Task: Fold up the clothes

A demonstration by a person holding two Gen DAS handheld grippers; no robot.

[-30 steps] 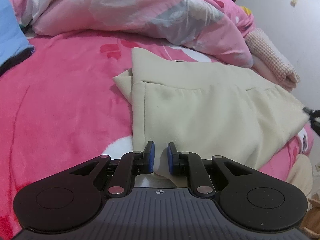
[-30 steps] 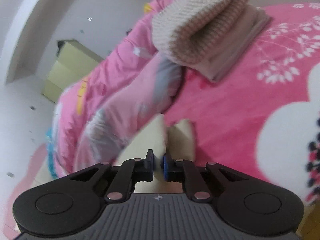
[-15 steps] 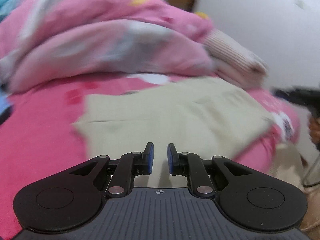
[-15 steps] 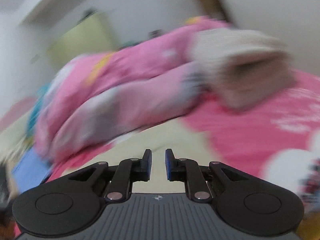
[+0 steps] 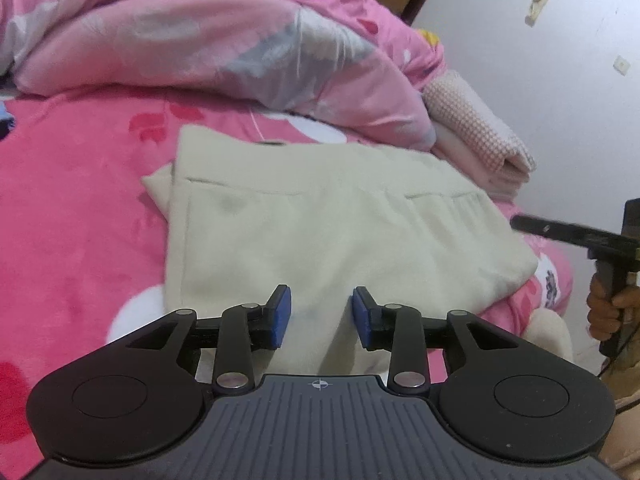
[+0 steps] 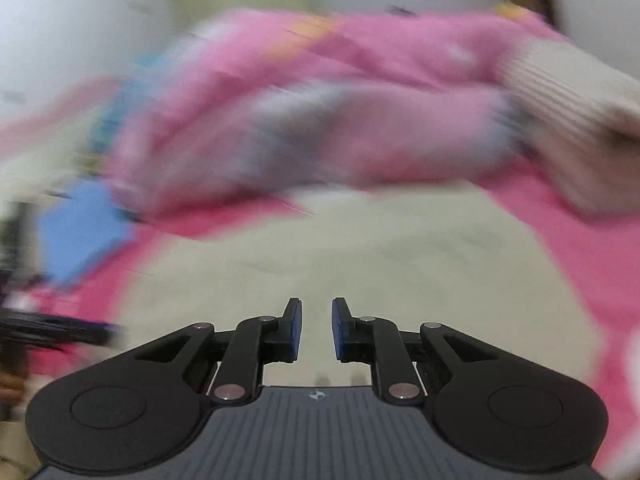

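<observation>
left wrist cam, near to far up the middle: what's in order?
left claw → cream garment → pink bedsheet → bunched pink quilt

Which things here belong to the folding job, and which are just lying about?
Job in hand:
- flat cream fabric garment
- left gripper, open
- right gripper, open

Lying about:
- bunched pink floral quilt
- folded beige waffle-knit textile
- blurred blue cloth

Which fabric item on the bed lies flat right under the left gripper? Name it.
The cream folded garment lies spread flat beneath the open left gripper. The knitted beige bundle and the bunched pink quilt sit farther back.
</observation>
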